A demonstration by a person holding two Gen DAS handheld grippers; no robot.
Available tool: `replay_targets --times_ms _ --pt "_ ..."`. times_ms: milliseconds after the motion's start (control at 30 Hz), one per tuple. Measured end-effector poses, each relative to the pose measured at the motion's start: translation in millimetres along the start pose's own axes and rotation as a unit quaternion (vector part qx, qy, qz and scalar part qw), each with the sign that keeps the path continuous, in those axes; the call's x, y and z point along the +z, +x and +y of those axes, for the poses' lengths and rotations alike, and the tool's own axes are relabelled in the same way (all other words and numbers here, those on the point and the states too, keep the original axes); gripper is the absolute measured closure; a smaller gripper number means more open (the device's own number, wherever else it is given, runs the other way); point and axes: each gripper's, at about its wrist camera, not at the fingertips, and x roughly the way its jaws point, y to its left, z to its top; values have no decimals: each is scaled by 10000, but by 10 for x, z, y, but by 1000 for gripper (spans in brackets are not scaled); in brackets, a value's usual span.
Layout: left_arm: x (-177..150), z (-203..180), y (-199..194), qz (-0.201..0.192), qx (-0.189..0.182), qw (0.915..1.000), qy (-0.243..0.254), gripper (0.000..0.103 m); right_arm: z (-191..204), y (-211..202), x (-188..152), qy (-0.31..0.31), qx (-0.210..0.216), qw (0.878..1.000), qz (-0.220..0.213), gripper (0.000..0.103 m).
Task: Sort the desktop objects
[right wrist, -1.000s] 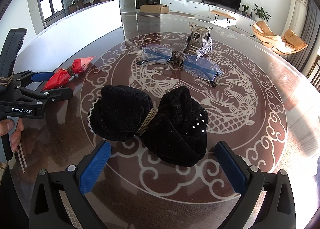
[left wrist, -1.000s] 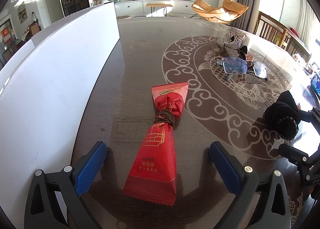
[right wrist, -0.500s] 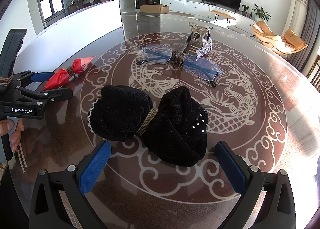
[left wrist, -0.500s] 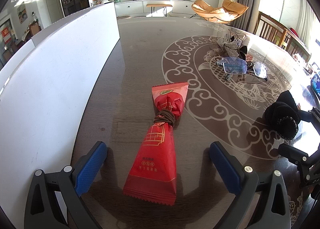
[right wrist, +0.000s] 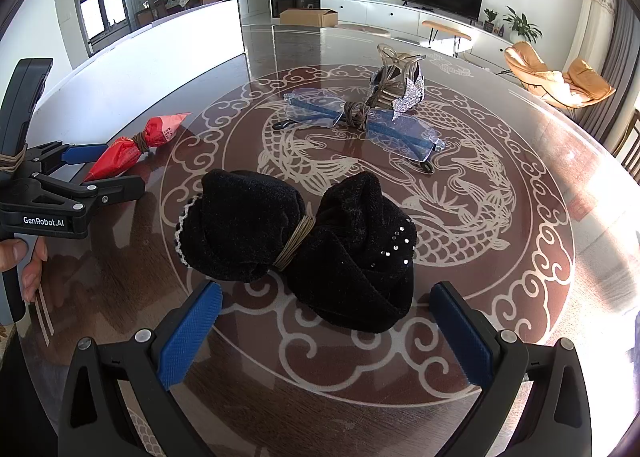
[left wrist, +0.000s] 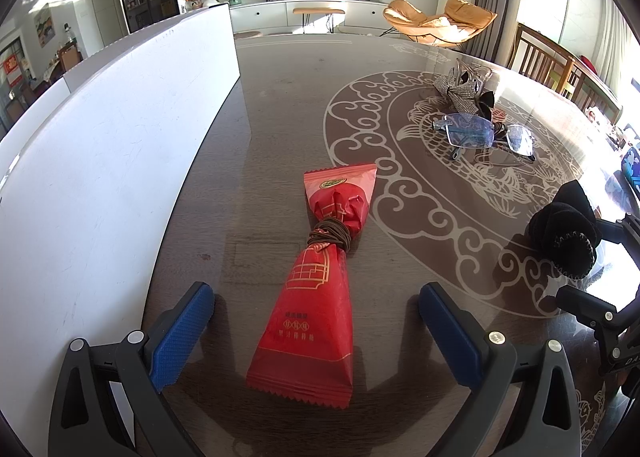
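**Both grippers poised, nothing grasped yet**

The left gripper (left wrist: 312, 321) stands wide apart with nothing held, its blue pads either side of the near end of the red snack packet (left wrist: 316, 297), apparently not touching it. To grasp well, it should probably move farther along and close near the brown band (left wrist: 330, 235) at the waist, keeping the packet centred. The right gripper (right wrist: 326, 331) is equally spread and empty, just short of the black cloth bundle (right wrist: 296, 245). Farther across the patterned surface (right wrist: 500, 257) lie the glasses (right wrist: 360, 123) and the hair clip (right wrist: 400, 81); a white board (left wrist: 100, 161) stands at the left.
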Motion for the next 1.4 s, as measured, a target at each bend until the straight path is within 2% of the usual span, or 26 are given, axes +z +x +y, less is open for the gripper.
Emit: replay_targets --times_ms 1400 --pt "32 21 -22 37 -71 10000 17 0 9 16 8 0 5 10000 -3 0"
